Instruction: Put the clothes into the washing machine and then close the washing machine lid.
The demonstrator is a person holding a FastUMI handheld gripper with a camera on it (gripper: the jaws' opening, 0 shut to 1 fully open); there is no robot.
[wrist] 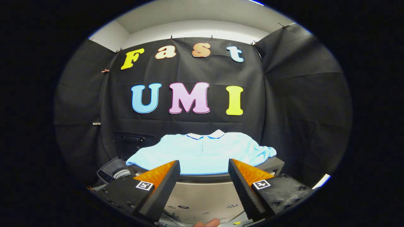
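At the left, beyond the fingers, sits the washing machine, its drum opening visible. The tongs stand wide apart, holding nothing. Just beyond them a light blue polo shirt lies spread on the dark surface.

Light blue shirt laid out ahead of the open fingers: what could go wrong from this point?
1. The light blue shirt lies spread flat beyond the gripper, whose fingers stand wide apart and empty; a pinch may catch only one layer, so it drags.
2. One sleeve hangs bunched past the grey surface; it could snag or trail when lifted.
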